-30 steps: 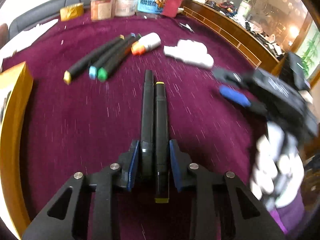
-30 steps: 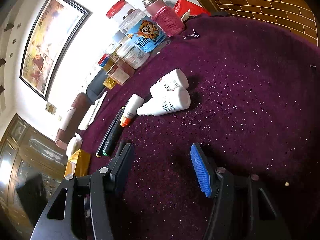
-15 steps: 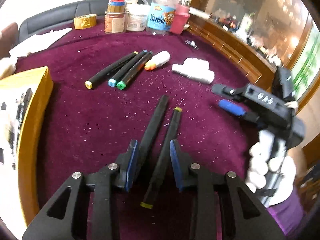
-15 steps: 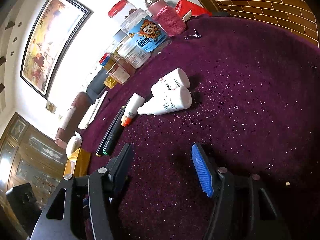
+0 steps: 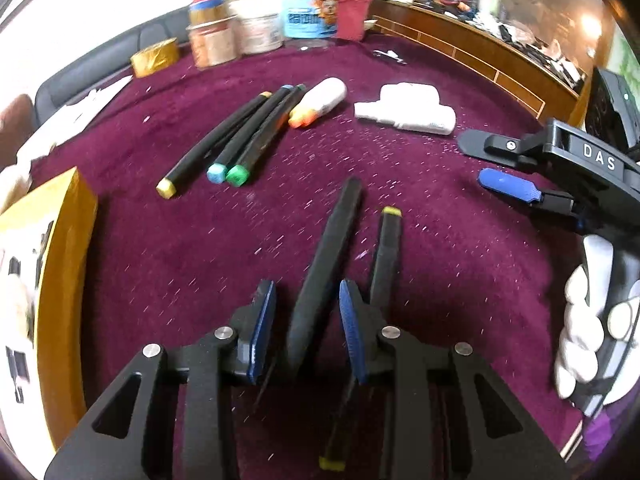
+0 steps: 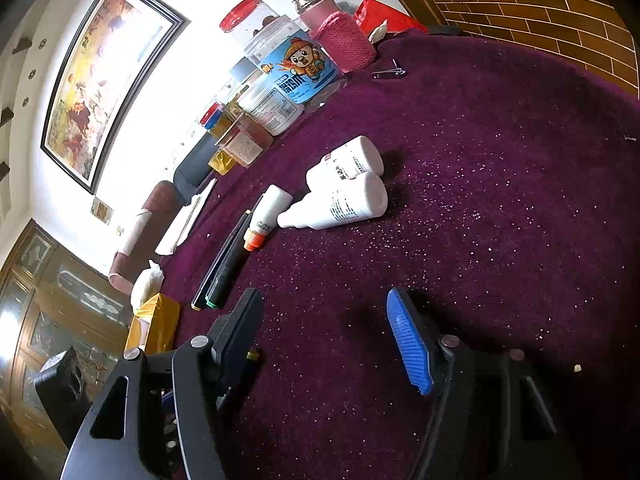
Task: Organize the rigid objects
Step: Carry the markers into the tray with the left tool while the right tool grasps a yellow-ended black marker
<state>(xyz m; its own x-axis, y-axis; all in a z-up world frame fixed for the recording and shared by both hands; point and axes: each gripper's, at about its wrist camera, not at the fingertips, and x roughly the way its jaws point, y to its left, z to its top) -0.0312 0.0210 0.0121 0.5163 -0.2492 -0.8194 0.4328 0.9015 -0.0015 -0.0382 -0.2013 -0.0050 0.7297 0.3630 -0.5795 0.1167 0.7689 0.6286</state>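
My left gripper (image 5: 306, 320) is open. A plain black marker (image 5: 326, 256) lies between its pads, and a yellow-tipped black marker (image 5: 384, 264) lies on the cloth just outside the right pad. Three more markers (image 5: 240, 140) with yellow, blue and green ends lie in a row further back, next to a small orange-capped bottle (image 5: 320, 102). Two white bottles (image 5: 404, 110) lie to the right; they also show in the right wrist view (image 6: 344, 188). My right gripper (image 6: 324, 328) is open and empty above the purple cloth, also seen from the left wrist (image 5: 500, 164).
A yellow box (image 5: 52, 280) sits at the left edge. Jars, a blue-labelled tub (image 5: 308, 12), a pink-sleeved flask (image 5: 352, 8) and a tape roll (image 5: 154, 56) stand along the back. A nail clipper (image 6: 390, 72) lies near them. A wooden ledge borders the right side.
My left gripper opened and let go of the two markers. They now lie splayed apart on the cloth, and the gripper has drawn back. The right gripper stayed nearly still.
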